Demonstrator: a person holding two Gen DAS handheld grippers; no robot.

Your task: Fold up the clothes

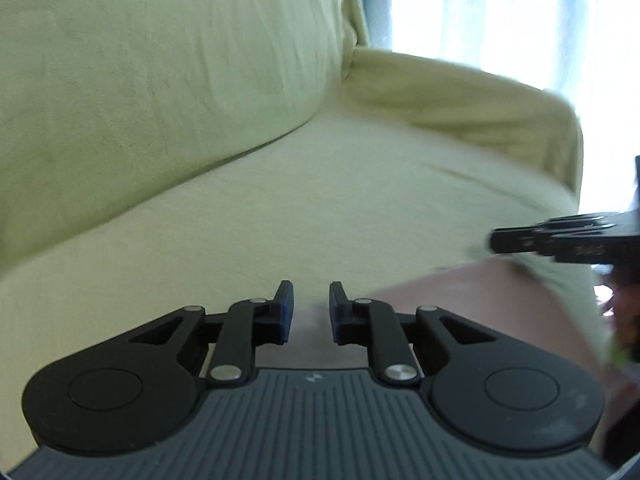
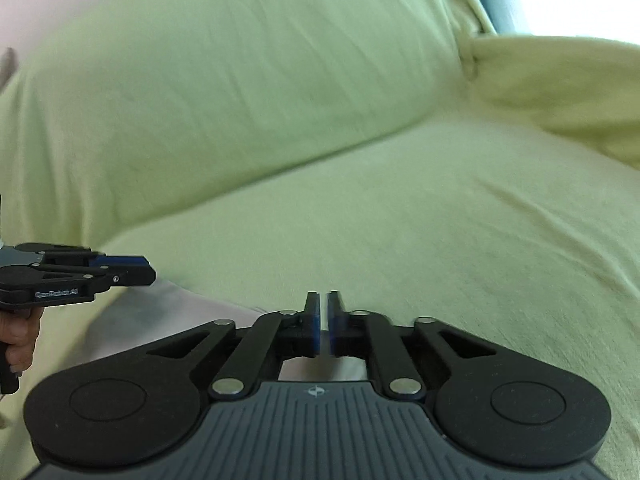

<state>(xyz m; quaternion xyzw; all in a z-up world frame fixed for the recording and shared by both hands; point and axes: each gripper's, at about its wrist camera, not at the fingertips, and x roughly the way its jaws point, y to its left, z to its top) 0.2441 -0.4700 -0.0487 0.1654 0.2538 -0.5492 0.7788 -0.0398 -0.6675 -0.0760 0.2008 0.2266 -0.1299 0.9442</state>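
Note:
A pale pink garment [image 1: 460, 300] lies flat on the green sofa seat [image 1: 320, 200], running under both grippers. My left gripper [image 1: 311, 300] hovers low over its left part, open, with nothing between the blue pads. My right gripper [image 2: 324, 304] is closed to a thin slit, and pale cloth shows in that slit and just behind the fingers. In the left wrist view the right gripper [image 1: 494, 240] sits at the garment's far right edge, where the cloth rises to its tip. From the right wrist the left gripper [image 2: 150, 270] appears at the left, above the garment [image 2: 180, 308].
The sofa backrest [image 1: 160, 80] rises right behind the seat, and the armrest [image 1: 460, 96] closes off the right end. A bright curtained window [image 1: 500, 8] is beyond it. A person's hand [image 2: 18, 340] holds the left gripper's handle.

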